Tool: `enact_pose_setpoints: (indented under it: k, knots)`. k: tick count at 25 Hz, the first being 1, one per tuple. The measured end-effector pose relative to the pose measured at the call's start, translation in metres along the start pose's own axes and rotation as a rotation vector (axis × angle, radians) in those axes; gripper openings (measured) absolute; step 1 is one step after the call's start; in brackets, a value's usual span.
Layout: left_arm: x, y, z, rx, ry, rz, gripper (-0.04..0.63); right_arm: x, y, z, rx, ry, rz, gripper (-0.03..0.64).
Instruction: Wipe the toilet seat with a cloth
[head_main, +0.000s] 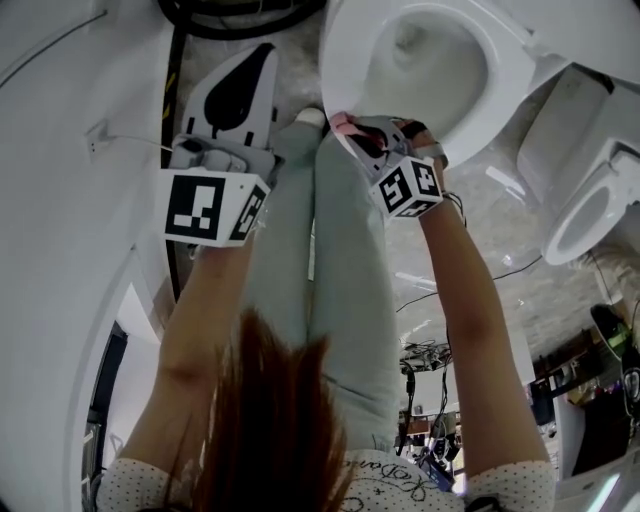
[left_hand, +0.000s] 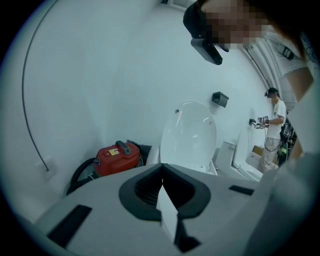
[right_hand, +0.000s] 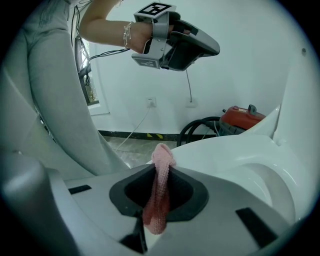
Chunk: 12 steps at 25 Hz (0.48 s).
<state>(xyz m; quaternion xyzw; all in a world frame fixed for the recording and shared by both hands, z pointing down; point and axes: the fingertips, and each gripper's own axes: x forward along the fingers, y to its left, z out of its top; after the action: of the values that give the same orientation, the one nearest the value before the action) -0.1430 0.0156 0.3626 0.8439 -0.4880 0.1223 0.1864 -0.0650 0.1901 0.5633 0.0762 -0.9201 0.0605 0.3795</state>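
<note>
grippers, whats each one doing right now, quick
left gripper: shut, nothing between its jaws
right gripper: shut on the pink cloth

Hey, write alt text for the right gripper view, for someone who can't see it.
The right tool is shut on a pink knitted cloth, whose bunched tip sits at the front rim of a white toilet seat. Above, a hand holds the left tool in the air, and a red vacuum with a black hose stands by the wall.
</note>
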Motion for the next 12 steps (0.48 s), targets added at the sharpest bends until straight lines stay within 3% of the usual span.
enact_pose_setpoints:
  k: [12]
  knots:
    - [0.001, 0.009, 0.002, -0.021, -0.009, 0.039, 0.005, 0.011, -0.014, 0.013, -0.061, -0.016, 0.056, 0.06]
